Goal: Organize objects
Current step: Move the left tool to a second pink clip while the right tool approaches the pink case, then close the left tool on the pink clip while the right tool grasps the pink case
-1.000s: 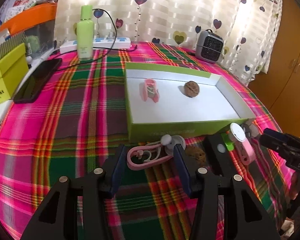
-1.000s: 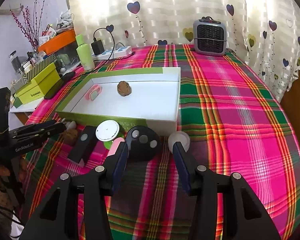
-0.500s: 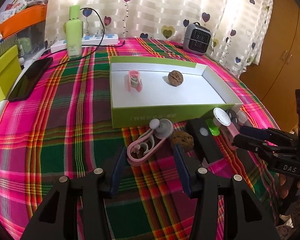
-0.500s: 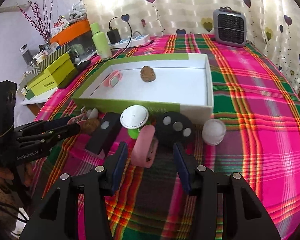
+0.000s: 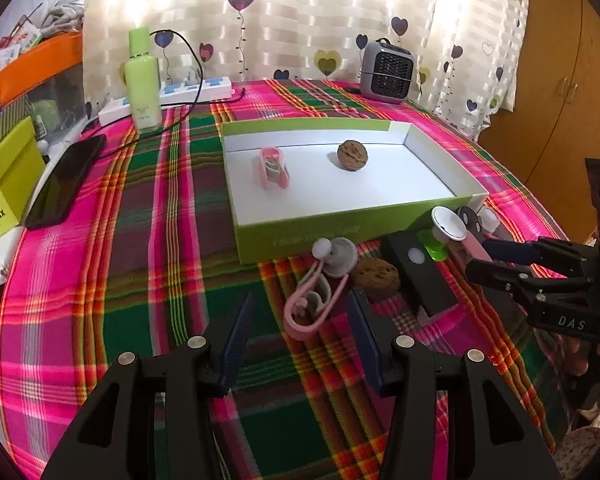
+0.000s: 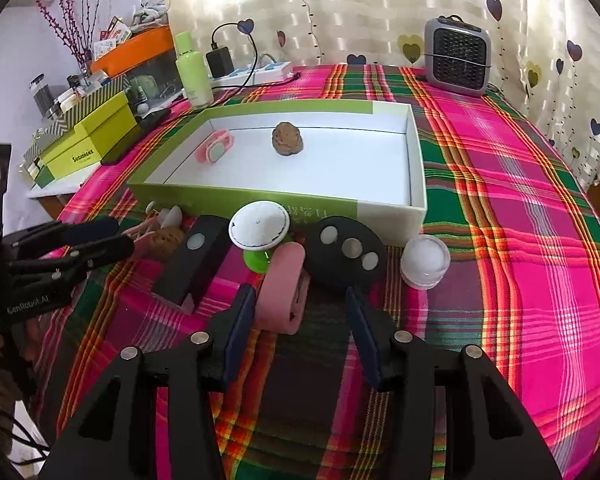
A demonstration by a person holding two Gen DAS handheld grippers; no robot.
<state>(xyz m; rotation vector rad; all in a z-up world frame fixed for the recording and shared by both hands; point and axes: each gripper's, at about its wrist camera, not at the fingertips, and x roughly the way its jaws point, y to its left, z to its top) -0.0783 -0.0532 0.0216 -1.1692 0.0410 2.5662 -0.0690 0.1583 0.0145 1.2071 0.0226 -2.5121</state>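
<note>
A green box with a white inside [image 5: 340, 232] [image 6: 416, 152] holds a pink clip [image 5: 273, 167] [image 6: 215, 150] and a walnut [image 5: 352, 155] [image 6: 287, 139]. In front of it lie a pink-and-grey clip [image 5: 316, 300], a second walnut [image 5: 376, 278] [image 6: 166, 240], a black bar [image 5: 420, 276] [image 6: 194, 264], a white disc on a green base [image 6: 259, 226], a pink roll [image 6: 282, 292], a black round piece [image 6: 350, 250] and a small white jar [image 6: 425, 261]. My left gripper [image 5: 300, 320] is open just short of the pink-and-grey clip. My right gripper [image 6: 300, 312] is open around the pink roll.
A green bottle [image 5: 142, 80], a power strip [image 5: 180, 92], a black phone [image 5: 66, 180] and yellow-green boxes [image 5: 4, 184] stand at the left. A small grey heater [image 6: 458, 56] sits at the back right. The plaid tablecloth [image 6: 520, 240] falls away at the right edge.
Both grippers have drawn back and tilted, so the box and loose items sit farther ahead. The right gripper shifted left from the black round piece to the pink roll. Both stay open.
</note>
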